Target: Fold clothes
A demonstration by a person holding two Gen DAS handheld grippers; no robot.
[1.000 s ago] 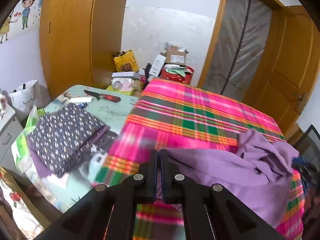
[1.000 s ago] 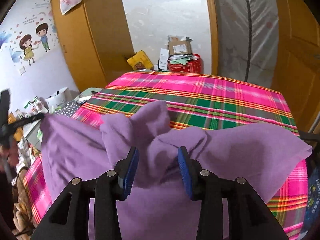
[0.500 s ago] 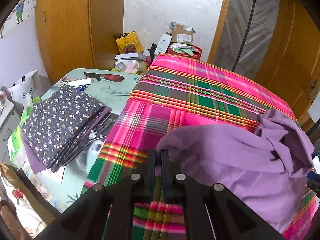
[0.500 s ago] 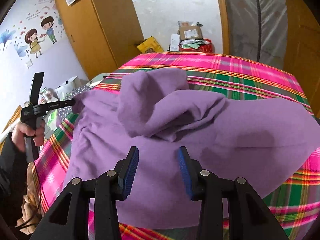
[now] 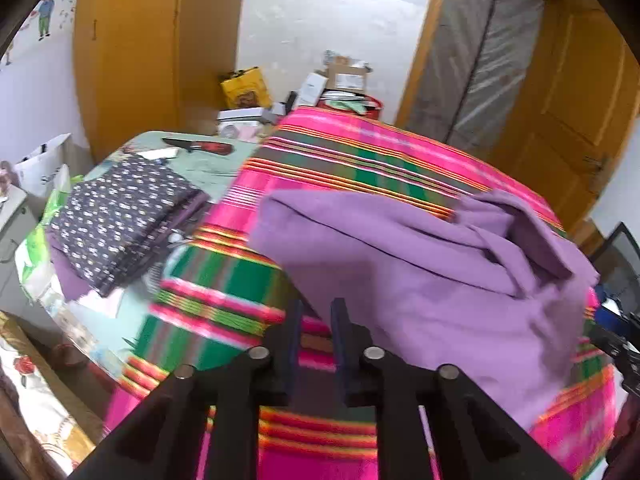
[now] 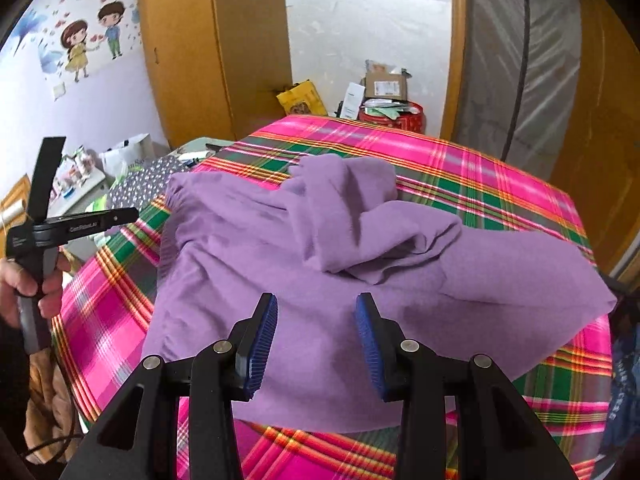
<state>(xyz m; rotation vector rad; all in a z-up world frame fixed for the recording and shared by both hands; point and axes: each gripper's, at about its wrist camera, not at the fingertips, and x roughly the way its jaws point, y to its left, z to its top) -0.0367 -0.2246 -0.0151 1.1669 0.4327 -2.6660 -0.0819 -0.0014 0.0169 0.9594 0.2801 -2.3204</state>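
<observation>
A crumpled purple garment lies spread on the table's pink and green plaid cloth. My left gripper hovers at the garment's near left edge. Its jaws are opening, and only plaid cloth shows between them. In the right wrist view the same garment has a bunched fold in its middle. My right gripper stands open just above its near part, with nothing pinched between the blue pads. The left gripper shows there at the garment's left corner, held by a hand.
A folded dark dotted cloth stack lies on a side table to the left, with a knife behind it. Boxes and a red tin crowd the far end. A wooden door stands at the right and a white bag at the left.
My left gripper was shut on the garment's edge; its jaws have parted and the edge now lies on the plaid cloth. The garment has come down and spread out. My right gripper stays open.
</observation>
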